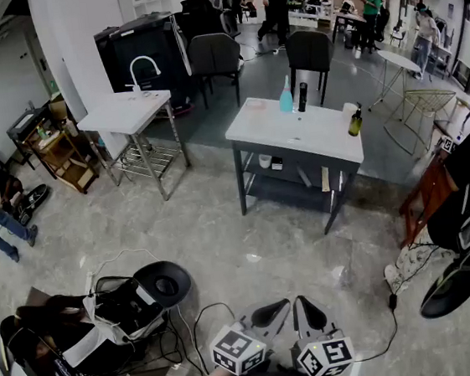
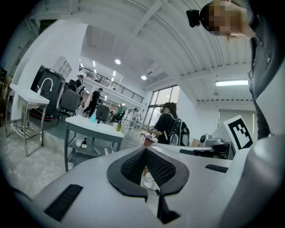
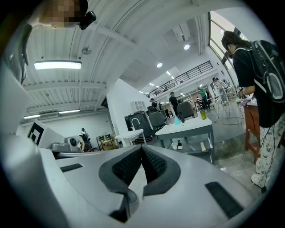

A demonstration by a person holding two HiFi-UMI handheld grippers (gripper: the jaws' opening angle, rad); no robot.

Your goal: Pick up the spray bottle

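On my feed: left hand-held gripper (image 1: 273, 312) and right hand-held gripper (image 1: 306, 311) at 6 o'clock, both closed, empty; blue spray bottle (image 1: 286, 99) upright on the tabletop (image 1: 283, 133) at 12 o'clock, well apart.

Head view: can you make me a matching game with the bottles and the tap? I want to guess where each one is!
Things:
1. blue bottle
2. green bottle
3. white tap

Places:
A. on the small white table at the left
B. near the right end of the middle table
C. at the back edge of the middle table, next to the black bottle

Right pairs: 1-C, 2-B, 3-A.
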